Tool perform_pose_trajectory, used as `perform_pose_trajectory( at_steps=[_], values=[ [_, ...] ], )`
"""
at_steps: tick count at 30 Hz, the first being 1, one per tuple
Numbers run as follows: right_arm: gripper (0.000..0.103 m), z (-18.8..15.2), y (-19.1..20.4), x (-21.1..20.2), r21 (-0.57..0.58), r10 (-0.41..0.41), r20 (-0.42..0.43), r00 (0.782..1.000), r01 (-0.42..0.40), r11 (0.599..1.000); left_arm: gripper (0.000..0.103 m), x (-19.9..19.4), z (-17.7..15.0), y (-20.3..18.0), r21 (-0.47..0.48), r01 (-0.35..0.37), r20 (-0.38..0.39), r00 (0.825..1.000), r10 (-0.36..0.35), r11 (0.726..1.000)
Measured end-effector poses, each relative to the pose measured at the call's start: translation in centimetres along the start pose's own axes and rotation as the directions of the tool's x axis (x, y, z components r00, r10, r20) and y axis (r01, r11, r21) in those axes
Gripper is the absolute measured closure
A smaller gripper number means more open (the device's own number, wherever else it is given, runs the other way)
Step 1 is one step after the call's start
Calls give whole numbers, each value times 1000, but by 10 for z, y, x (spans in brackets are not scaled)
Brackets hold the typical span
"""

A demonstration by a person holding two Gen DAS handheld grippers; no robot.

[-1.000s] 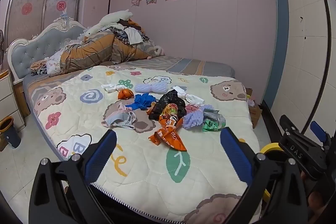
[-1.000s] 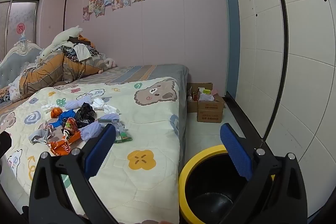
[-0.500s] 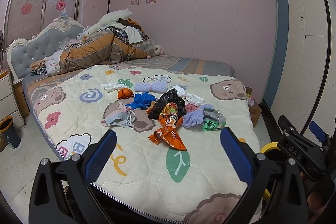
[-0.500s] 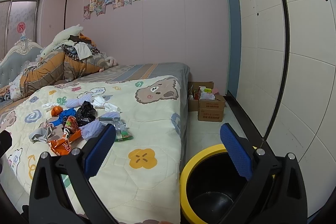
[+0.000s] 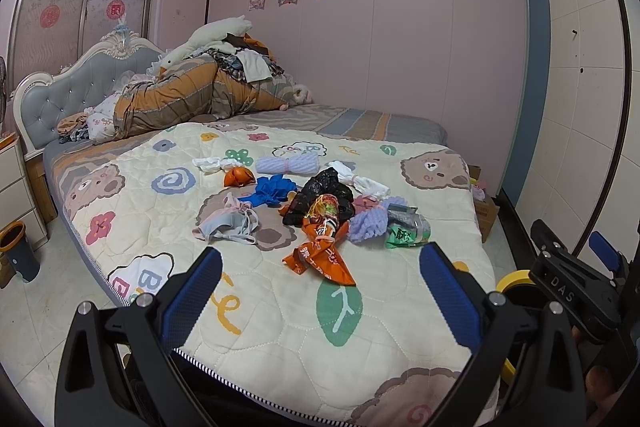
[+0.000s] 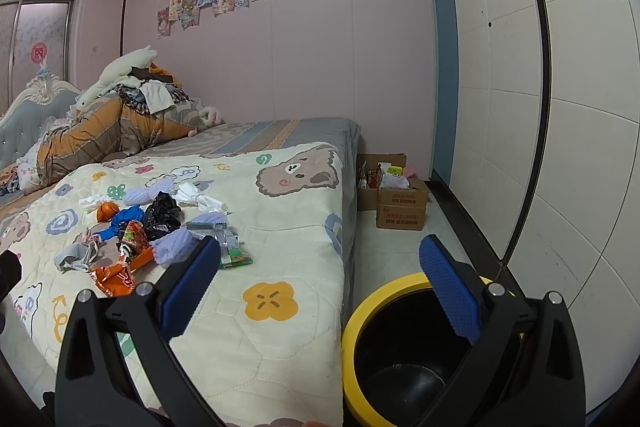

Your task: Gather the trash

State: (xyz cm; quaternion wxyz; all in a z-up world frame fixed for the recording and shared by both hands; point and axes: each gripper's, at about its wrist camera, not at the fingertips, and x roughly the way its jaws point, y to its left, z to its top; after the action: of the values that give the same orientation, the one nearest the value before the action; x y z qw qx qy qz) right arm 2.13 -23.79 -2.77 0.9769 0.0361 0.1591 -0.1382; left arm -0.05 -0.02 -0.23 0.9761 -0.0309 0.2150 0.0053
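Note:
A heap of litter lies mid-bed: an orange snack wrapper (image 5: pixel 320 255), a black plastic bag (image 5: pixel 324 195), a green packet (image 5: pixel 404 235), purple foam netting (image 5: pixel 366 223) and a blue crumpled piece (image 5: pixel 272 189). The same heap shows in the right wrist view, with the orange wrapper (image 6: pixel 120 273) and green packet (image 6: pixel 236 259). A yellow-rimmed black bin (image 6: pixel 372 311) stands on the floor beside the bed. My left gripper (image 5: pixel 316 299) is open and empty, short of the heap. My right gripper (image 6: pixel 320 291) is open and empty above the bed's edge and the bin.
Cream patterned quilt (image 5: pixel 160 211) covers the bed. Piled bedding and clothes (image 5: pixel 192 95) sit at the headboard. Cardboard boxes (image 6: pixel 400 203) stand on the floor by the white wardrobe (image 6: pixel 560 107). A nightstand (image 5: pixel 16 187) and small bin (image 5: pixel 18 251) are left of the bed.
Both views shifted only slightly; the right gripper drifted a little so the bin sits more centred. Both grippers stay open and the litter has not moved.

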Motion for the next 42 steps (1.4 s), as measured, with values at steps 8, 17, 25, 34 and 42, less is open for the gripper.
perform_pose_trajectory(
  at_steps=[8,17,25,34,42],
  values=[
    [8,-1,0,3,2,-1,-14,1000,1,1000,8,1,-4,1,-2,2,-2,1000,-2,1000],
    [8,-1,-1,4,2,-1,-13,1000,1,1000,8,1,-4,0,-1,2,-4,1000,-2,1000],
    [8,-2,-1,4,3,-2,-16,1000,2,1000,8,2,-6,1,-2,2,-7,1000,-2,1000],
    [8,-3,0,5,2,-4,-16,1000,4,1000,8,3,-10,2,-6,6,-16,1000,-6,1000],
    [8,-2,0,5,2,-4,-16,1000,4,1000,8,3,-10,2,-7,7,-18,1000,-7,1000]
  ],
)
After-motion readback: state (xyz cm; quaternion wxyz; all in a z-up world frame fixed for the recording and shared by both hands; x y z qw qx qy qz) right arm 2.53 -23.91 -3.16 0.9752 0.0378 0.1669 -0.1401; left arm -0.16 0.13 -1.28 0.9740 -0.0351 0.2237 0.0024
